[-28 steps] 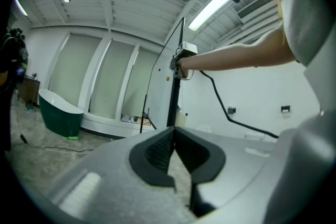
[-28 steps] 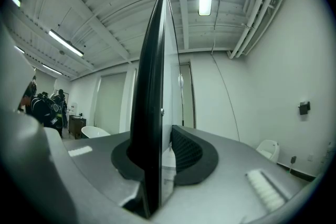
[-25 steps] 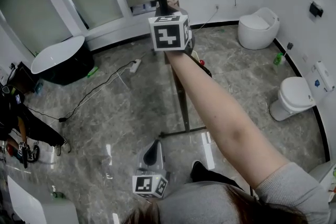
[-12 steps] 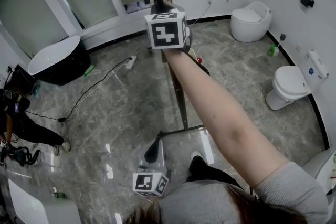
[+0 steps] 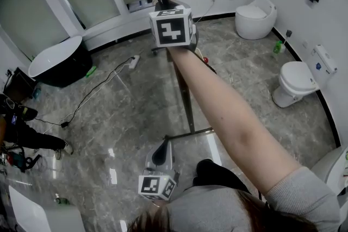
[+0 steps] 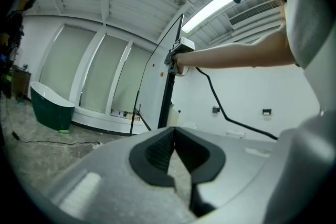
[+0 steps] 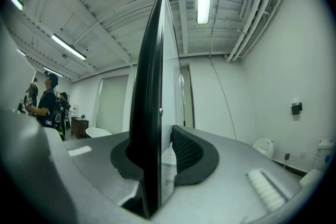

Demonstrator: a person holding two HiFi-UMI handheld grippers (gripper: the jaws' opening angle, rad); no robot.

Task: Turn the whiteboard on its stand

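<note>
Clamping whiteboard (image 7: 149, 76) edge w/ R hand-held gripper (image 7: 157, 157); L hand-held gripper (image 6: 173, 136) closed.

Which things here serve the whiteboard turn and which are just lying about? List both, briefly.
Job: whiteboard, stand, right gripper with fingers clamped on the board's edge.

Lying about: round toilet, second toilet, dark bathtub, power strip, green bottle, idle left gripper.
</note>
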